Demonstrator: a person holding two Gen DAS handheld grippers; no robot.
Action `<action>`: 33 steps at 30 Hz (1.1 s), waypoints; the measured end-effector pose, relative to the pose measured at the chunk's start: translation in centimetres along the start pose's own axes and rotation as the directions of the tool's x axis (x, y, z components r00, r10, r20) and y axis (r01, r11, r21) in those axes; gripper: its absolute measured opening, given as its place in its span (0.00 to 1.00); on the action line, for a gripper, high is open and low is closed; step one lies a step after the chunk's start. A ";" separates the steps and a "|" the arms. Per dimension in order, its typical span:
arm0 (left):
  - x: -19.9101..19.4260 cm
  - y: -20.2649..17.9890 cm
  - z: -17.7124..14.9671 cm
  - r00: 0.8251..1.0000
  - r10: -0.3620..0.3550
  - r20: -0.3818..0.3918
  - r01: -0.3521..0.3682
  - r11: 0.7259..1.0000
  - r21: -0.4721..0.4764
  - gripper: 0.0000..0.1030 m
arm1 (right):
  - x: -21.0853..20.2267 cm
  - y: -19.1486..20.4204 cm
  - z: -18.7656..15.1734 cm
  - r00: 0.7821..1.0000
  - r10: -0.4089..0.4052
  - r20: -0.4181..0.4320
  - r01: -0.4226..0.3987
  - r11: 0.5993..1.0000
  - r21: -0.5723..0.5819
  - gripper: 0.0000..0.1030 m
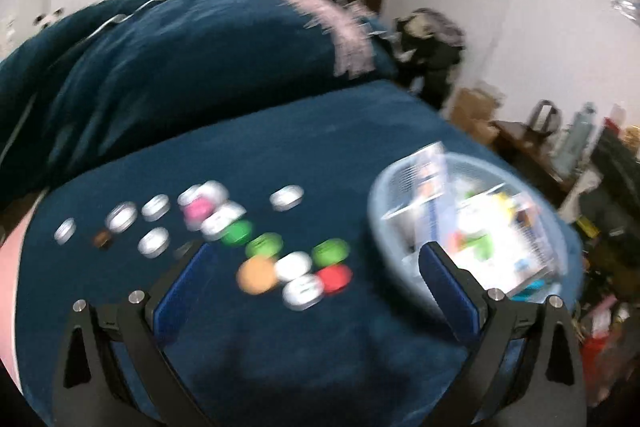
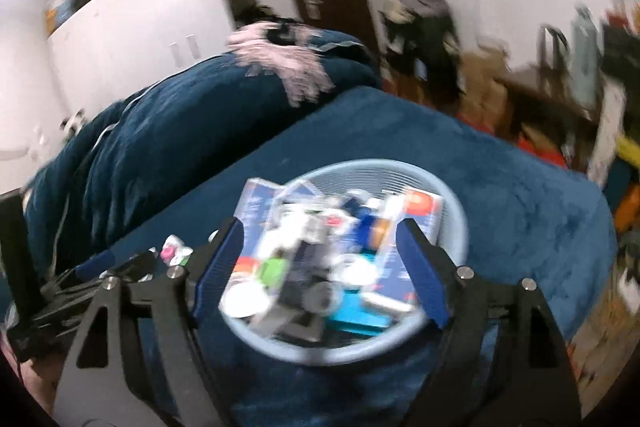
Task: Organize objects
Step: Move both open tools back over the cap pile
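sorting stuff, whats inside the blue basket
The basket is piled full: a blue-and-white box, a teal item, something green, and white round pieces, all blurred. The pile covers the basket's floor and whatever lies beneath.

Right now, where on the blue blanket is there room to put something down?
Bare blanket lies just in front of the left gripper, and beyond the light blue basket toward the bed's far corner. It is crowded where the round tins and lids cluster, and the basket is heaped full.
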State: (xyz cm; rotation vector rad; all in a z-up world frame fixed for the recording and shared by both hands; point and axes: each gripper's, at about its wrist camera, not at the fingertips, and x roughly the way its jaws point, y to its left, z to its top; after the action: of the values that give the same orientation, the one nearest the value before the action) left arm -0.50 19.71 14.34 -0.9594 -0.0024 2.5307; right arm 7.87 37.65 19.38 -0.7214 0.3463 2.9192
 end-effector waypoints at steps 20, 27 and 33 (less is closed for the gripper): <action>-0.5 18.1 -10.2 0.908 0.322 -0.269 -0.374 0.912 -0.171 0.99 | 8.2 17.3 -9.6 0.790 0.086 -0.607 -0.334 0.891 -0.308 0.98; -0.2 21.5 -12.3 0.857 0.376 -0.352 -0.454 0.875 -0.170 0.99 | 11.0 19.3 -12.7 0.680 0.002 -0.734 -0.332 0.893 -0.305 0.98; 0.3 23.0 -13.6 0.880 0.309 -0.360 -0.408 0.880 -0.244 1.00 | 13.6 19.8 -16.1 0.587 -0.069 -0.807 -0.318 0.897 -0.308 1.00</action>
State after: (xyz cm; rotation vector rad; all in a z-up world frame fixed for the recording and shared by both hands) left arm -1.14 -3.04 0.32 -1.6186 -0.1482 2.7336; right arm -0.18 15.31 2.92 -2.1908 -0.2252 2.5733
